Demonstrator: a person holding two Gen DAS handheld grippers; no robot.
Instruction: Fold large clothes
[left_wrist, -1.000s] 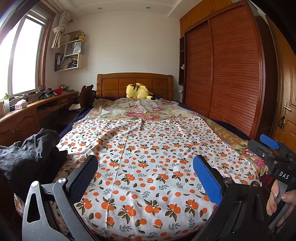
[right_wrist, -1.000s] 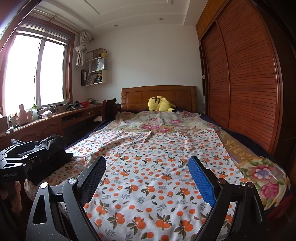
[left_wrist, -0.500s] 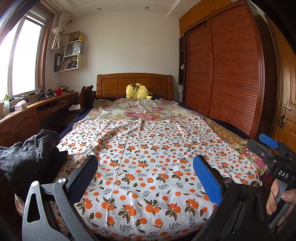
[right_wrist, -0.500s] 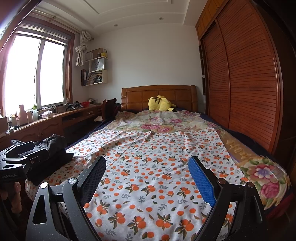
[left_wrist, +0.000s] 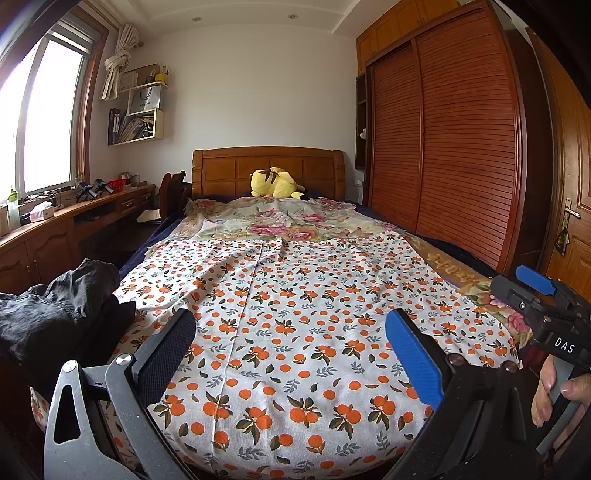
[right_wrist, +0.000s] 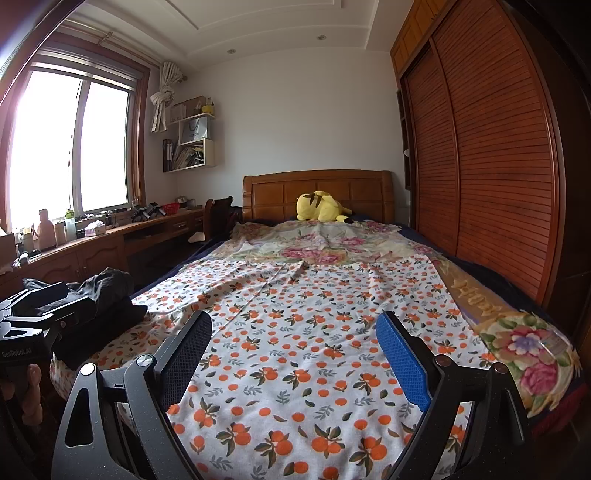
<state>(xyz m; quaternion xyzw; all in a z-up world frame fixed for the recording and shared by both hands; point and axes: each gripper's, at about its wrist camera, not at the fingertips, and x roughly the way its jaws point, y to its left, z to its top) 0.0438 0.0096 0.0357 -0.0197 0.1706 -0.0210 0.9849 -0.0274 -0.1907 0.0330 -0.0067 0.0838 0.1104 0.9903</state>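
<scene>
The large white cotton cloth printed with oranges and green leaves (left_wrist: 295, 314) is lying spread flat over the near half of the wooden-framed bed (right_wrist: 317, 192), its near hem hanging at the foot edge and its far edge resting on a pink-flowered bedsheet (left_wrist: 280, 221). The left tongs (left_wrist: 291, 354) and the right tongs (right_wrist: 295, 354) are both hovering over that near hem with their jaws spread wide, pinching nothing, and a person's hand (left_wrist: 557, 391) is gripping the handle of the right tool. The fold is not yet begun, and several things are likely putting it at risk. The thin cloth is lying directly on the flowered sheet, so a deep bite is likely to be catching both layers and dragging the bedding along. A long seam or crease (left_wrist: 251, 295) is running up the middle, with ripples toward the left, so uneven pulls from the two sides are probably going to be skewing the fold. A crumpled black garment (left_wrist: 55, 314) is sitting just beside the cloth's left corner, possibly on it; a lift there may be snagging or tipping it off. The yellow plush toy (right_wrist: 321, 208) by the headboard is well apart from the cloth and looks to be posing no trouble.
</scene>
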